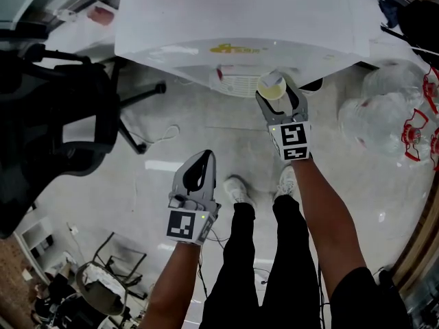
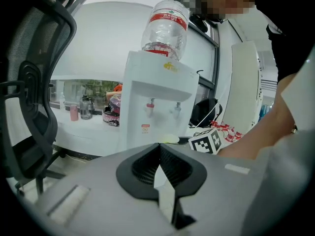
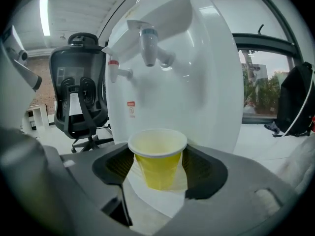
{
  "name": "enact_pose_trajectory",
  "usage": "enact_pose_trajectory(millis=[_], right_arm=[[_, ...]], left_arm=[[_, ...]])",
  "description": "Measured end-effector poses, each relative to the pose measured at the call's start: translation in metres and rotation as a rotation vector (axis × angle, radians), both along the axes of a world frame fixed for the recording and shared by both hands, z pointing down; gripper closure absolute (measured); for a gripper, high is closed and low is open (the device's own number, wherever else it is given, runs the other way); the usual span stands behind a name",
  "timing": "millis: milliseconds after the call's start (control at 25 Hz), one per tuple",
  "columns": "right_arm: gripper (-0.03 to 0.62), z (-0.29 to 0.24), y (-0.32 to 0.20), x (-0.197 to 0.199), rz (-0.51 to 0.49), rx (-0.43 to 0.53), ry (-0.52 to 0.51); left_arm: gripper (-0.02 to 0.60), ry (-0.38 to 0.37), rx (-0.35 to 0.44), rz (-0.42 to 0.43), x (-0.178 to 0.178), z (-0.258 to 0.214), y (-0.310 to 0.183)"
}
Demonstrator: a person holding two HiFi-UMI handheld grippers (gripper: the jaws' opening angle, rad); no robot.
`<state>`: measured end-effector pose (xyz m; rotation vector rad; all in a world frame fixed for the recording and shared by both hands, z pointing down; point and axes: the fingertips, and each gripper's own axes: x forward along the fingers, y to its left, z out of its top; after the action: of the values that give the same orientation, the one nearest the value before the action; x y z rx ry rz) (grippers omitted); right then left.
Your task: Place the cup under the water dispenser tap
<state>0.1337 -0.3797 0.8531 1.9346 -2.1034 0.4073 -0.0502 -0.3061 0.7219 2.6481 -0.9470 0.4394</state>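
Note:
A yellow paper cup [image 3: 157, 157] stands upright between the ridged pads of my right gripper [image 3: 158, 173], which is shut on it. The cup is empty. In the head view the cup [image 1: 271, 86] is held by my right gripper [image 1: 279, 94] just in front of the white water dispenser [image 1: 240, 19]. The dispenser's blue tap [image 3: 148, 44] and red tap [image 3: 114, 69] sit above and behind the cup. My left gripper [image 1: 204, 159] hangs lower and to the left, shut with nothing in it. From the left gripper view, the dispenser [image 2: 147, 90] stands ahead with a bottle [image 2: 166, 28] on top.
A black office chair [image 1: 62, 108] stands at the left. Large clear water bottles [image 1: 381, 112] lie on the floor at the right. The person's shoes [image 1: 236, 187] are below the dispenser. A dark backpack [image 3: 295, 102] rests to the right of the dispenser.

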Motion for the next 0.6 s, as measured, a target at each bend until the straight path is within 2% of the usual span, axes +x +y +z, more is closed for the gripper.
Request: enact_pose_trajectory(millis=[280, 440, 600], right_arm=[[0.283, 0.008, -0.007, -0.001, 0.018, -0.007, 0.021], [0.218, 0.012, -0.005, -0.003, 0.033, -0.030, 0.007], [0.207, 0.013, 0.014, -0.001, 0.053, -0.064, -0.010]], left_arm=[[0.568, 0.023, -0.007, 0.004, 0.005, -0.003, 0.003], [0.567, 0.026, -0.008, 0.010, 0.003, -0.002, 0.006], [0.568, 0.021, -0.010, 0.018, 0.002, -0.006, 0.009]])
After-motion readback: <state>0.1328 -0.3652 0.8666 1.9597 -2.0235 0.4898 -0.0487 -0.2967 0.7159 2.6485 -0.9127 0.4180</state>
